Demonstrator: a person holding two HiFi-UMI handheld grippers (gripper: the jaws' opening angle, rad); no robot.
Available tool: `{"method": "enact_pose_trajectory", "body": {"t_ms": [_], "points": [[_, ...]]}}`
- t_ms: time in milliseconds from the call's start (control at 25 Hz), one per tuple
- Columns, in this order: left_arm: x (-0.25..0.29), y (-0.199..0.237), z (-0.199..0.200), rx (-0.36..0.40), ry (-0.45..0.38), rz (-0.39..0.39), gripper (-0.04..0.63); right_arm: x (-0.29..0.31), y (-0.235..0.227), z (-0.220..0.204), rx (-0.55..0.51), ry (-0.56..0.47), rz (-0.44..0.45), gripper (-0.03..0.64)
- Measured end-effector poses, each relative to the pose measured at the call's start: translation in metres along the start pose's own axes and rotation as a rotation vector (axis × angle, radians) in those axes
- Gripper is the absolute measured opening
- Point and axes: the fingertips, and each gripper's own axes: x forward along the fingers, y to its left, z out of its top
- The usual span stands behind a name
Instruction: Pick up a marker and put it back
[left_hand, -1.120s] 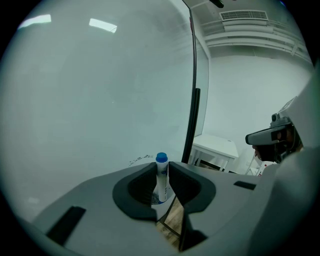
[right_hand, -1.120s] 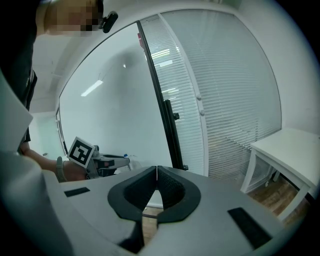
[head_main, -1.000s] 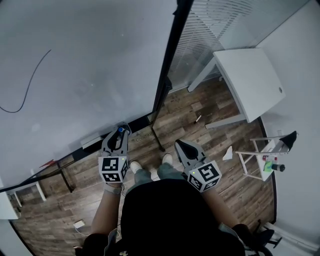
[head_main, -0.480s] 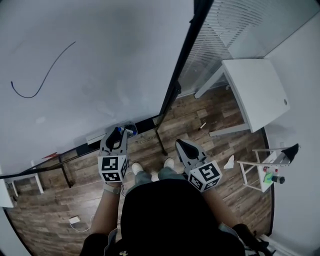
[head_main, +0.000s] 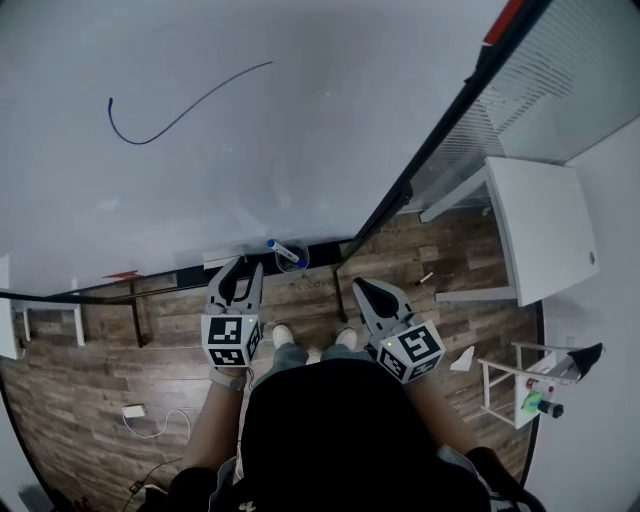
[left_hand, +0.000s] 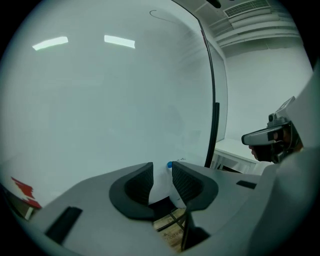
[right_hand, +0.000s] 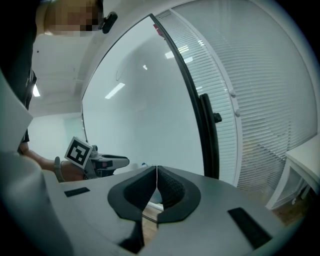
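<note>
Marker (head_main: 284, 252) is seen lying at an angle on the ledge along the whiteboard's (head_main: 250, 130) lower edge, blue cap toward the left. How it is seated there cannot be made out. It is not gripped by anything.

Left hand-held gripper (head_main: 241, 272) is held just short of the marker and aimed at it. Its jaws are parted by a moderate gap with nothing between them. In the left gripper view (left_hand: 162, 170) only the blue cap (left_hand: 170, 164) is seen, past the jaw tips, in line with the gap, against the whiteboard.

Right hand-held gripper (head_main: 358, 286) is held beside it, well apart from the marker. Its jaws are pressed fully together, pad to pad, with nothing caught between them, as confirmed in the right gripper view (right_hand: 156, 172). It is pointed near the black frame post (right_hand: 200, 120) at the whiteboard's right edge.

A curved blue line (head_main: 135, 142) is drawn on the upper left of the whiteboard. A white surface (head_main: 545, 230) stands off to the right on the wood floor (head_main: 90, 390). The person's shoes (head_main: 272, 333) are seen below the two hand-held grippers.
</note>
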Motion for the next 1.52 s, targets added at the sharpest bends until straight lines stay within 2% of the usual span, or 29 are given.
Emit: {"method": "enact_pose_trajectory", "body": {"t_ms": [480,840,1200,1520], "points": [[-0.063,0.023,0.001,-0.051,-0.041,0.097,0.098,0.043,0.054,0.011,-0.067,0.016,0.205,0.029],[-0.098,0.028,-0.011,-0.110,-0.027,0.145,0.094,0.059,0.086,0.016,-0.108,0.028,0.304,0.029],[-0.112,0.028,-0.005,-0.119,-0.068,0.168,0.089,0.060,0.099,0.018,-0.135,0.037,0.334,0.029],[-0.108,0.023,-0.002,-0.113,-0.066,0.144,0.089,0.056,0.095,0.016,-0.173,0.044,0.308,0.028]]}}
